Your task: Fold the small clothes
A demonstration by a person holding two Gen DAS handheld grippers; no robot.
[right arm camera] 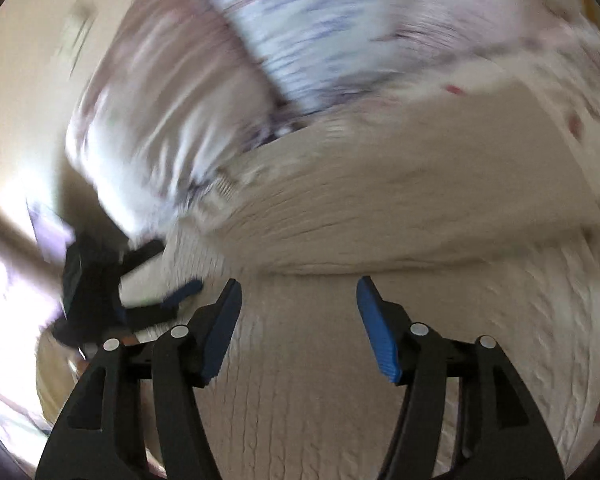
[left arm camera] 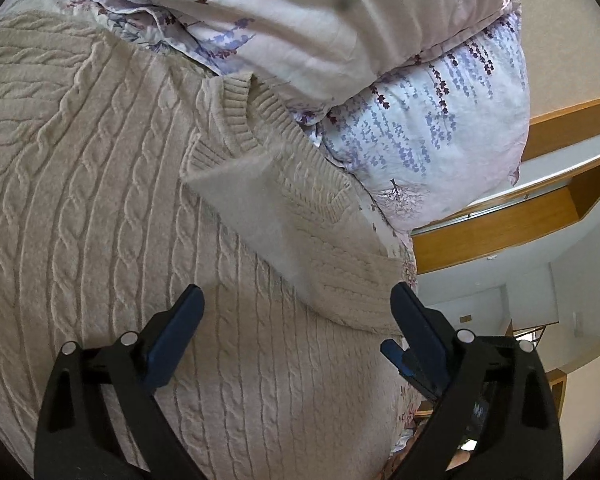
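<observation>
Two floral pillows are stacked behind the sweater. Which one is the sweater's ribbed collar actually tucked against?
The upper, beige-pink pillow: the cable-knit sweater has its ribbed collar lying against that pillow's lower edge. The paler blue-flowered pillow sits further right, beside the shoulder.

Left gripper (left arm camera: 296, 300) angled down over the sweater (left arm camera: 100, 200), jaws wide apart, nothing between them. Right gripper (right arm camera: 298, 292) likewise tilted down above the sweater, jaws parted, empty.

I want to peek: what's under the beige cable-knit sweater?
Floral bedding shows beside the beige cable-knit sweater, whose folded-over flap lies on top. Directly beneath is covered.
</observation>
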